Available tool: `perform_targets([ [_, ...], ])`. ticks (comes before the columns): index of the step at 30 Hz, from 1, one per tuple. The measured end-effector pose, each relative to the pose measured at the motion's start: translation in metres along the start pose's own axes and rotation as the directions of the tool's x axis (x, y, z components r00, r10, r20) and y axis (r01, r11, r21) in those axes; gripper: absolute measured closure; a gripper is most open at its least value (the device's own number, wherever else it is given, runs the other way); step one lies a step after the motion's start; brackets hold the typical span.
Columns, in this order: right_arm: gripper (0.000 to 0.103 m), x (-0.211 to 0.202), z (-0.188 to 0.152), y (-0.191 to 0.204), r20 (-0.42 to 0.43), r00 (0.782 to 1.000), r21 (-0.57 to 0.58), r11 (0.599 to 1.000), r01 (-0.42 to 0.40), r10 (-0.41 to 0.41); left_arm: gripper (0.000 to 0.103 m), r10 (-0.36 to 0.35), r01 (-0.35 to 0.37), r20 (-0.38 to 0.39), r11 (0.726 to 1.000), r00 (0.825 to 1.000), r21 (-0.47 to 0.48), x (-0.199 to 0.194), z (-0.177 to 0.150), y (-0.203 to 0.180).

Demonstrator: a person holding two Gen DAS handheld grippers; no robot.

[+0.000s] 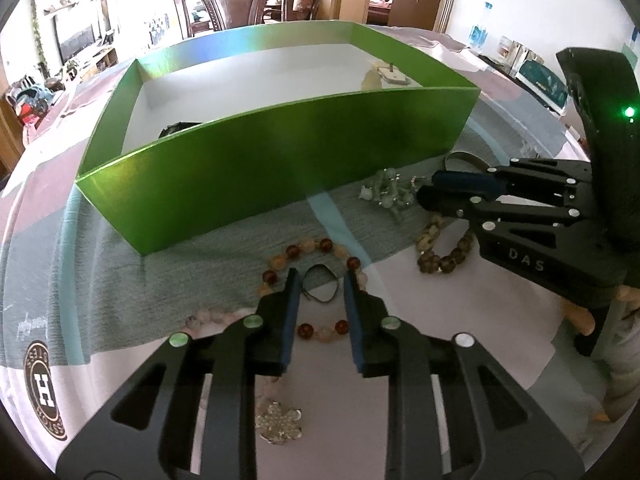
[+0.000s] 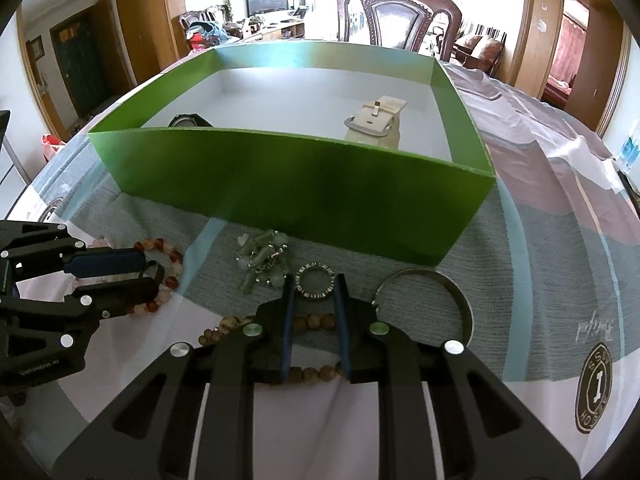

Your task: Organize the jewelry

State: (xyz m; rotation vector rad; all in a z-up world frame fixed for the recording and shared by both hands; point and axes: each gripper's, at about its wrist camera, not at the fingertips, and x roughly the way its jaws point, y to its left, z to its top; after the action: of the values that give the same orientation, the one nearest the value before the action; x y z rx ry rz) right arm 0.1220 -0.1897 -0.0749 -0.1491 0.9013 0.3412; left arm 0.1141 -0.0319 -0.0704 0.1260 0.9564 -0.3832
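Note:
A green box stands on the cloth, holding a white watch and a dark watch. In front lie a red and peach bead bracelet, a brown bead bracelet, a pale green bead piece, a studded ring and a metal bangle. My left gripper is open over the red bracelet. My right gripper is open over the brown bracelet, its tips at the ring.
A silver flower brooch and a pink bead strand lie under my left gripper. The patterned tablecloth covers the table. A wooden chair stands behind the box.

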Motion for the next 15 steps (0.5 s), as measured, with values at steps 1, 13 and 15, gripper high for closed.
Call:
perform_targets([
  [1,0.084,-0.0003,-0.0002,0.0005,0.0,1.0,-0.004,1.0,0.004,-0.004,0.084,0.003,-0.003,0.001,1.0,1.0,-0.001,0.0003,0.0003,-0.0001],
  [13,0.084,-0.0006,-0.0001,-0.0031,-0.006,1.0,0.013,1.0,0.009,-0.009,0.079,-0.003,0.003,0.002,1.0,1.0,0.0,0.0007,0.0009,0.0019],
  [15,0.084,-0.0009,0.0001,-0.0038,-0.006,1.0,0.011,1.0,0.01,-0.01,0.077,-0.003,0.003,0.004,1.0,1.0,0.004,0.0006,0.0,0.0009],
])
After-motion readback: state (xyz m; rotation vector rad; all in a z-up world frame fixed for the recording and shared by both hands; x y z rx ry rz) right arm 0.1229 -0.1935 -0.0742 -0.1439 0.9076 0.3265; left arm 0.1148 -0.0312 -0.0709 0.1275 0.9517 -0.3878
